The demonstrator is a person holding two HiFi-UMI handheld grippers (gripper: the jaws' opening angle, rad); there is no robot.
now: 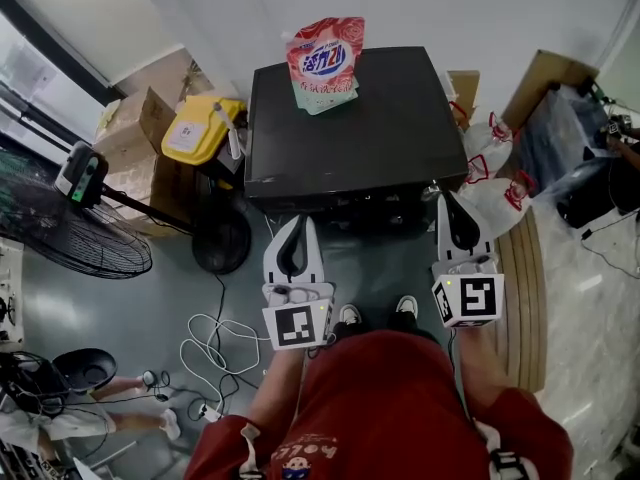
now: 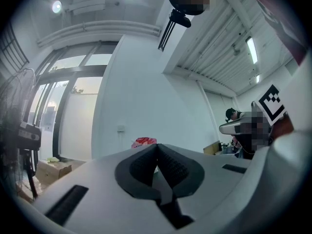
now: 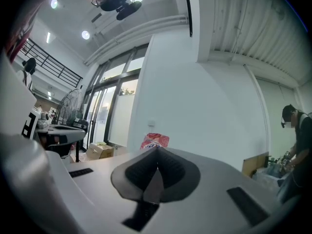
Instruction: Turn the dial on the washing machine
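The black washing machine (image 1: pixel 350 118) stands in front of me, seen from above, with a red and pink detergent bag (image 1: pixel 324 63) upright on its lid. Its dark front control strip (image 1: pixel 365 208) is in shadow, and I cannot make out the dial there. My left gripper (image 1: pixel 296 230) is held just short of the machine's front left, jaws shut and empty. My right gripper (image 1: pixel 447 203) is at the front right corner, also shut and empty. In both gripper views the bag (image 2: pixel 144 142) (image 3: pixel 155 141) shows just beyond the closed fingertips.
A yellow container (image 1: pixel 203 128) and cardboard boxes (image 1: pixel 135 128) sit left of the machine. A floor fan (image 1: pixel 70 233) and loose white cables (image 1: pixel 215 343) lie at the left. White bags (image 1: pixel 500 158) and a curved wooden edge (image 1: pixel 525 298) are on the right. A person (image 3: pixel 292 145) stands far right.
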